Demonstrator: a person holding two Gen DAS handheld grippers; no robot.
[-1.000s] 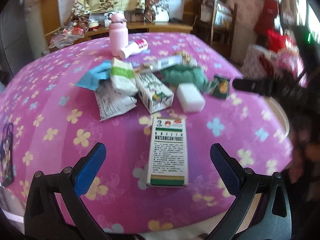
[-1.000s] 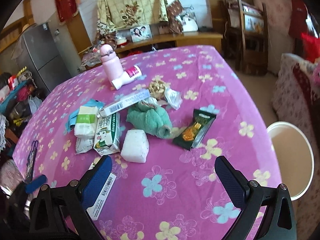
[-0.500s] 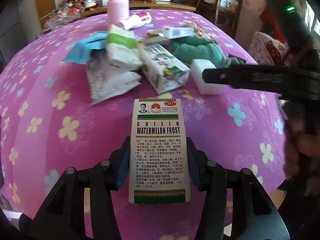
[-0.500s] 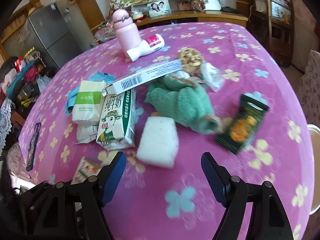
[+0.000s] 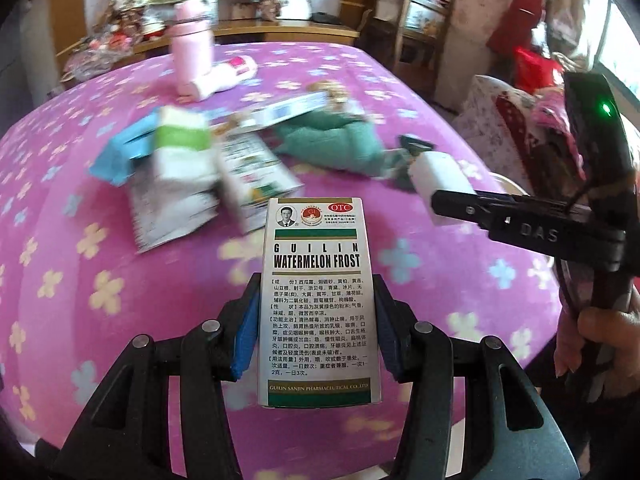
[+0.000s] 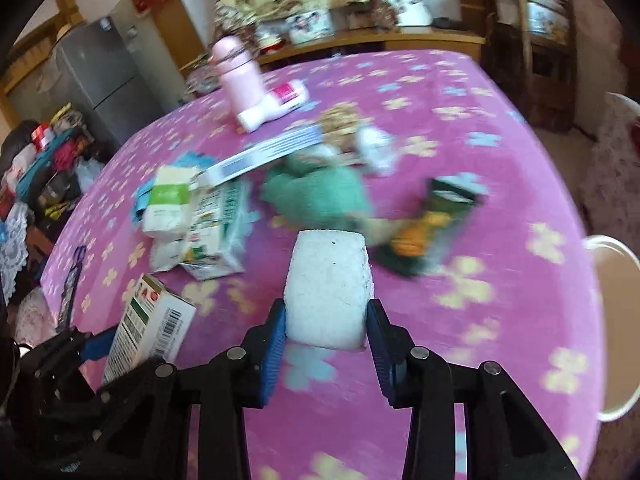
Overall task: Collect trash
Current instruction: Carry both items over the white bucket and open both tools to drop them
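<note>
1. The left claw has its blue pads pressed on both long sides of the Watermelon Frost box, which sticks out forward beyond the fingertips, above the counter.
2. The right claw is closing on the white foam block; the pads already touch its two sides.
3. Ahead of both claws lies the trash heap: milk carton, green cloth, dark snack wrapper.
4. The counter's edge drops away just right of the right claw, where a white bucket stands; the near cloth is bare.
5. A second ago both claws stood wide with nothing between them, and box and block lay flat on the counter.
</note>
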